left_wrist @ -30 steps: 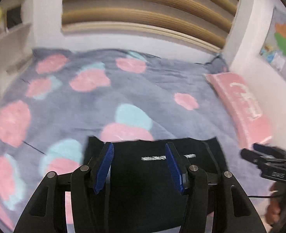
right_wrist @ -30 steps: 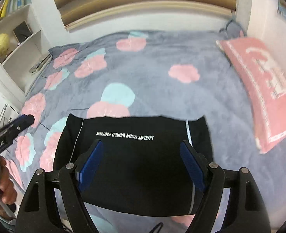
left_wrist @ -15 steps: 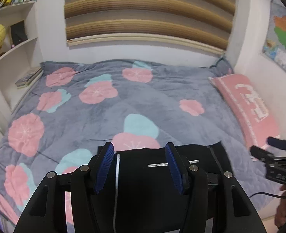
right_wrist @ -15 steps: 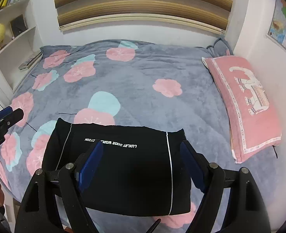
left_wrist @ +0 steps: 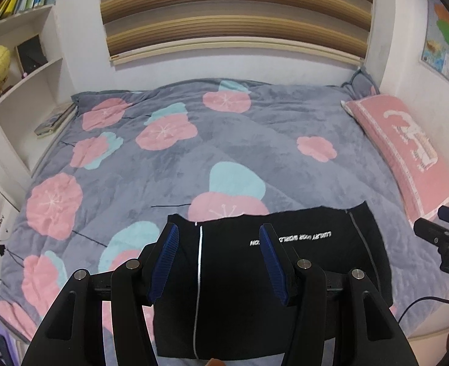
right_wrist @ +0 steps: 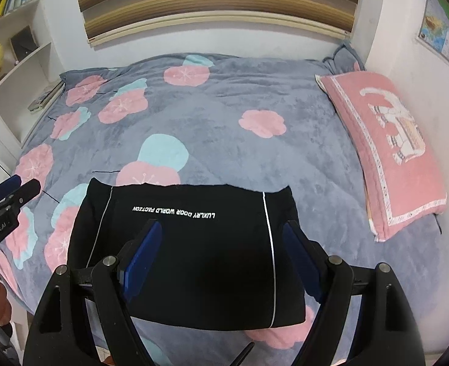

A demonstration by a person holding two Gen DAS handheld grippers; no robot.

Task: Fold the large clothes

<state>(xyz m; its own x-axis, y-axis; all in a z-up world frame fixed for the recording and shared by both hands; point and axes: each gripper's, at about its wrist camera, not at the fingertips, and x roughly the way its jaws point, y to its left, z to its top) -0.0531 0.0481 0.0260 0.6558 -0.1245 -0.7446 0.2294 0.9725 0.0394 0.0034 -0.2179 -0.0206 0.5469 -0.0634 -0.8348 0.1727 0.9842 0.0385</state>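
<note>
Lying flat near the bed's near edge, the black garment [right_wrist: 187, 253] is already a compact rectangle, its white lettering toward the bed's middle and 2 thin white stripes running front to back, so you look close to done with this fold. It rests on the grey flowered blanket [right_wrist: 224, 116], well apart from the pink pillow [right_wrist: 386, 146] at the right edge. Your left gripper [left_wrist: 218, 259] hangs above its left part, angled downward, jaws apart and empty. Your right gripper [right_wrist: 221, 253] hovers over its middle, tilted downward, spread wider, holding nothing.
</note>
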